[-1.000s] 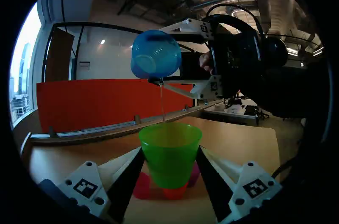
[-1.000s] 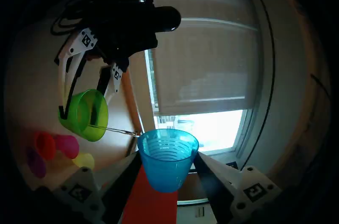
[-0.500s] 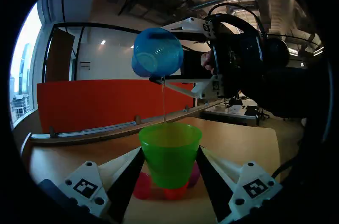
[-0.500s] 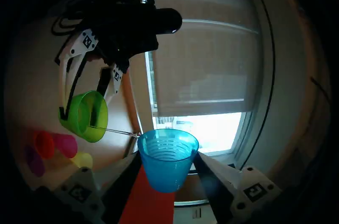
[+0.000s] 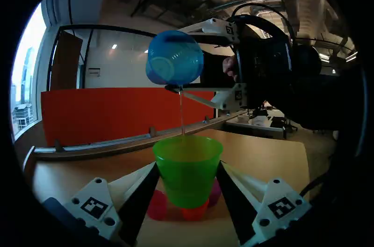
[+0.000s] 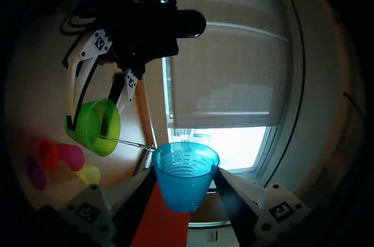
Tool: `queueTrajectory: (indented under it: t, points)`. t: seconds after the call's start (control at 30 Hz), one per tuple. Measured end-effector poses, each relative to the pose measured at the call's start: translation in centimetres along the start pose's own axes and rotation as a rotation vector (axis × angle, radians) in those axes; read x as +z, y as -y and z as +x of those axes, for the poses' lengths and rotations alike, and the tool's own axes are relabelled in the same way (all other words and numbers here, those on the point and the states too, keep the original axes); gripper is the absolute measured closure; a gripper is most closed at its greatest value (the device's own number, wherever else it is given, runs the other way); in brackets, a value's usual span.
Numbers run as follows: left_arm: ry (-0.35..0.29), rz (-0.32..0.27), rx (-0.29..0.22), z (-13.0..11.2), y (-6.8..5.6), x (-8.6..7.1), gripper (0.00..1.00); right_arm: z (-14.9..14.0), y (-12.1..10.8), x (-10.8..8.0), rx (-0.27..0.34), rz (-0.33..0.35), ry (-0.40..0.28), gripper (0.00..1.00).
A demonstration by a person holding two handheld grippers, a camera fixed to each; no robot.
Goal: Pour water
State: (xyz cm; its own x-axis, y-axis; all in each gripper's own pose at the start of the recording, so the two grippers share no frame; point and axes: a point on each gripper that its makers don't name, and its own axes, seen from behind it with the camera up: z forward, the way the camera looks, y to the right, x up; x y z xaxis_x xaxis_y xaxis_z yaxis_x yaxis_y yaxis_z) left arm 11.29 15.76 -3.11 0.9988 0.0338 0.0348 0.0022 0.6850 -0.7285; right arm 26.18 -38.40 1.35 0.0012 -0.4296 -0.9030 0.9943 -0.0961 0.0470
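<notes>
My left gripper (image 5: pixel 188 177) is shut on a green cup (image 5: pixel 188 168), held upright above the wooden table (image 5: pixel 262 151). Above it my right gripper (image 5: pixel 194 67) holds a blue cup (image 5: pixel 174 58) tipped over, and a thin stream of water (image 5: pixel 181 114) falls from its rim into the green cup. In the right gripper view the right gripper (image 6: pixel 185 179) is shut on the blue cup (image 6: pixel 185 180), water (image 6: pixel 128 143) runs from its rim to the green cup (image 6: pixel 93 126), and the left gripper (image 6: pixel 93 111) clasps that cup.
Several small cups, pink, red, purple and yellow (image 6: pixel 61 160), stand on the table under the green cup; the pink and red ones (image 5: pixel 180 207) peek out below it. An orange wall panel (image 5: pixel 107 111) and a rail run behind the table. A bright window with a blind (image 6: pixel 224 88) lies beyond.
The blue cup has tipped slightly further and shifted a little right in the left gripper view. The stream keeps running; the green cup stays put.
</notes>
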Motion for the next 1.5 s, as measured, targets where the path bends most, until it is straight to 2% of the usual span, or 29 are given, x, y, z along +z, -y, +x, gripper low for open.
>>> queueTrajectory:
  t: [0.47,0.97,1.27,1.5]
  points:
    - [-0.002,0.002,-0.002,0.1,0.1,-0.1,0.19,0.6,0.0,0.0,-0.022,-0.001,-0.004,0.12]
    - [-0.003,0.004,0.001,0.2,0.1,-0.2,0.19,0.6,-0.2,0.2,-0.010,-0.004,-0.007,0.12]
    - [-0.001,0.007,0.002,0.1,0.1,-0.1,0.19,0.0,-0.2,0.2,0.042,-0.007,-0.008,0.12]
    - [-0.001,0.011,0.006,0.1,0.0,-0.2,0.19,-0.8,0.0,0.2,0.125,-0.010,-0.008,0.12]
